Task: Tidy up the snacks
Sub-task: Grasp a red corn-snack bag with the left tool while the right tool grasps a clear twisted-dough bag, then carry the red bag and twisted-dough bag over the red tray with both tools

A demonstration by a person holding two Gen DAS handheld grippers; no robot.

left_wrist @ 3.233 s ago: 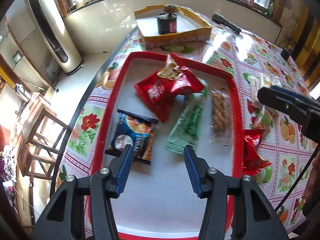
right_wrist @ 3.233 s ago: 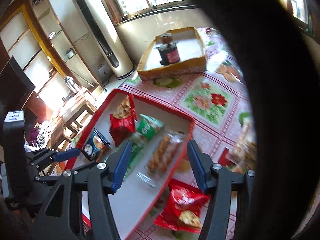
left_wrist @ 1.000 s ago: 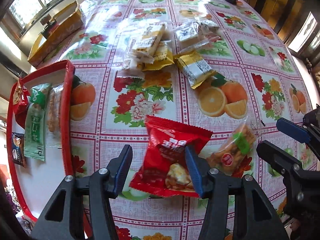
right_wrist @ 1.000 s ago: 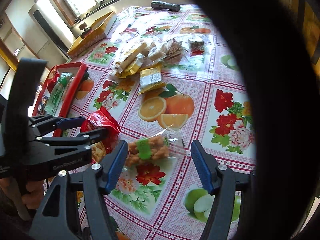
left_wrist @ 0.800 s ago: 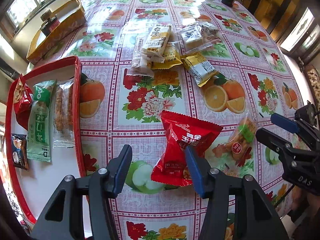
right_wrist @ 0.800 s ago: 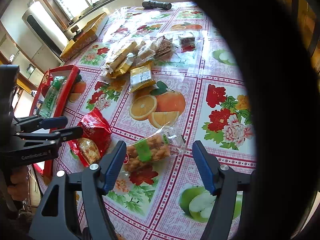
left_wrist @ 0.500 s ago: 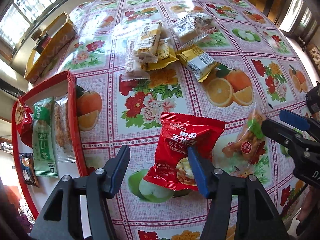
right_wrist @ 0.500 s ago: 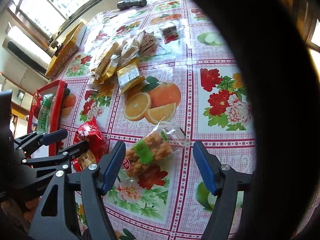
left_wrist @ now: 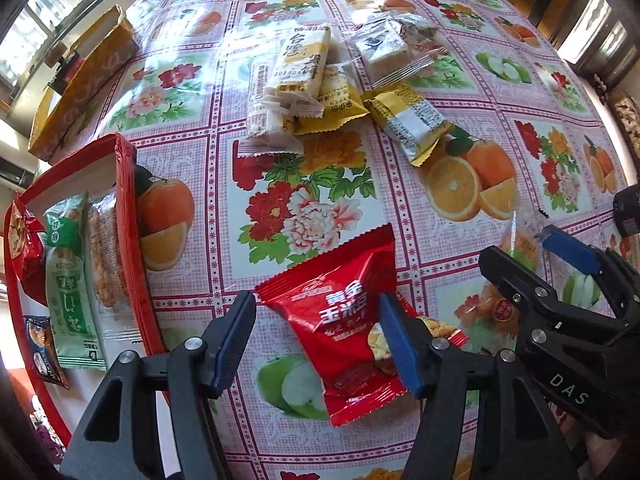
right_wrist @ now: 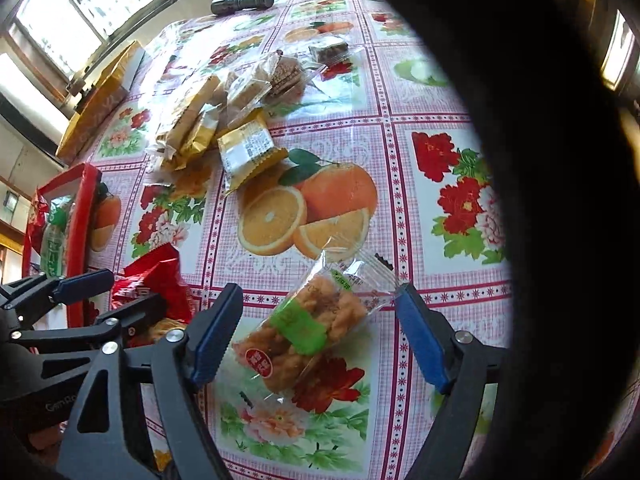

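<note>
A red snack packet lies on the flowered tablecloth. My left gripper is open, its jaws low on either side of the packet. The packet also shows in the right wrist view. A clear packet of orange fried snacks with a green label lies on the table. My right gripper is open and straddles it just above. In the left wrist view the right gripper hides most of that packet. A red tray at the left holds several packets.
A pile of yellow and clear snack packets lies in the middle of the table, with one yellow packet nearer. A yellow cardboard box and a black flashlight sit at the far side. A dark blur covers the right wrist view's right side.
Both grippers have swung from the tray over to the loose snacks and come lower. The left now brackets the red packet and the right the clear packet. Both stay open.
</note>
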